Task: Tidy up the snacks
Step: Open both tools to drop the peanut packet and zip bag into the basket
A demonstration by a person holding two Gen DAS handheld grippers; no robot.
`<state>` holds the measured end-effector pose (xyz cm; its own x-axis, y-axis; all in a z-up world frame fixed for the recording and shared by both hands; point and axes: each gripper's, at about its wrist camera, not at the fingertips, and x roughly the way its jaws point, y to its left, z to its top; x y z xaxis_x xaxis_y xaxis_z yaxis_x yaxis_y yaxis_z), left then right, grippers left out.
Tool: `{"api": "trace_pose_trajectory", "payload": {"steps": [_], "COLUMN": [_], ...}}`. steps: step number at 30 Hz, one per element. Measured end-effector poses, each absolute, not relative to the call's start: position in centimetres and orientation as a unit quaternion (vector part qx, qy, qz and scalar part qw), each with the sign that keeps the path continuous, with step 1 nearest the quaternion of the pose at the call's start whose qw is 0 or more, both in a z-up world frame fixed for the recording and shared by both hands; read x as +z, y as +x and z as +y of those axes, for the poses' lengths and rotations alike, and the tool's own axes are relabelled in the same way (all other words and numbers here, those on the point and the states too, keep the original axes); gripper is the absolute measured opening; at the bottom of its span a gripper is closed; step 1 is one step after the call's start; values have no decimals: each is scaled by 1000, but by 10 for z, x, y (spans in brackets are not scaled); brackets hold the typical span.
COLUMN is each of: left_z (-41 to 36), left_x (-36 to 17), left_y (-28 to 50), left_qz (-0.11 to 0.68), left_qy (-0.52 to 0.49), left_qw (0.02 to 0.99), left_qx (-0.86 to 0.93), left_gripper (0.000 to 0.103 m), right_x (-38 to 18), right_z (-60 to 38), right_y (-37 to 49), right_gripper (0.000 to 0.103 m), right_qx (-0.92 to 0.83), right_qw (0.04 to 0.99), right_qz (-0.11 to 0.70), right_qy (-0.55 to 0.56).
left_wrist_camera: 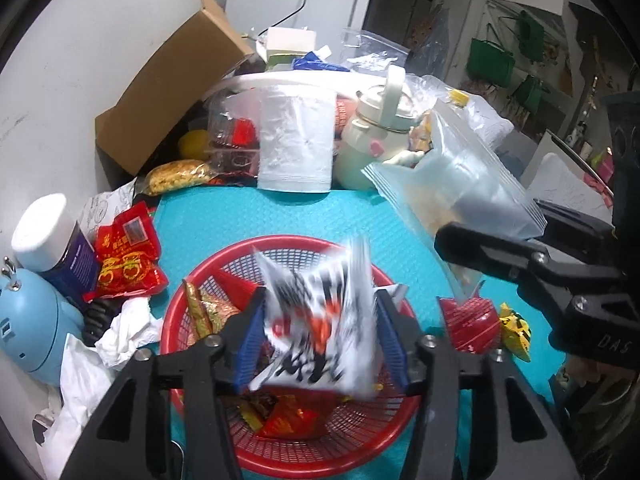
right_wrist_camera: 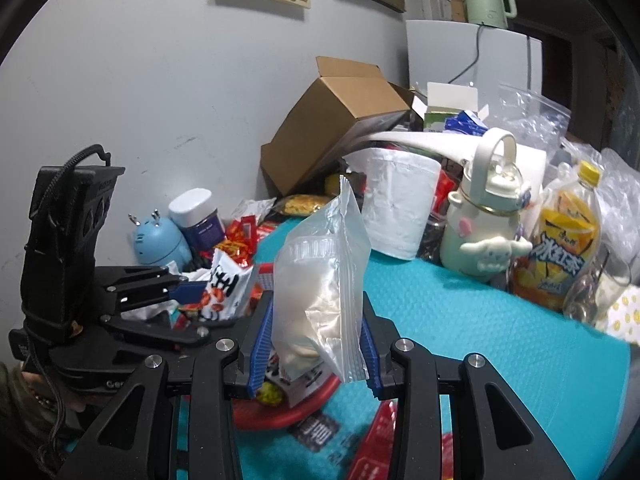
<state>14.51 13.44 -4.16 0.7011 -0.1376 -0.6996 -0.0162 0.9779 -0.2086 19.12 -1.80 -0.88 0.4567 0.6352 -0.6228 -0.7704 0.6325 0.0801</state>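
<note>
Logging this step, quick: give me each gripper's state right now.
Left gripper: open, the white snack packet loose between its jaws above the red basket.
Right gripper: shut on the clear zip bag.

A basket [left_wrist_camera: 360,440] is set at the near edge of the mat [left_wrist_camera: 280,216], with packets [left_wrist_camera: 288,420] lying in it. A pouch [left_wrist_camera: 296,140] and a bottle [left_wrist_camera: 372,144] are stood behind it. A box [left_wrist_camera: 168,92] is leaned behind them at the left. A jar [left_wrist_camera: 52,236] is placed left of the basket.
</note>
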Motion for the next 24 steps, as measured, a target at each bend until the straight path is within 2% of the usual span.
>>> {"api": "trace_pose_trajectory", "payload": {"steps": [3,4,17,24], "left_z": [140,142,165,175], "left_x": [-43,-43,-47,-48], "left_y": [145,144,139,136], "left_qz": [385,383,380,380], "left_qy": [-109,-113,-132,-130], "left_qw": [916,916,915,916], "left_qx": [-27,-24,4,19], "left_gripper": [74,76,76,76], "right_x": [-14,-17,-36,-59], "right_z": [-11,-7,40,59], "right_y": [198,200,214,220], "right_gripper": [38,38,37,37], "right_qx": [419,421,494,500], "right_qw": [842,839,796,772], "right_qz": [320,321,287,321], "right_qy": [-117,-123,-200,-226]}}
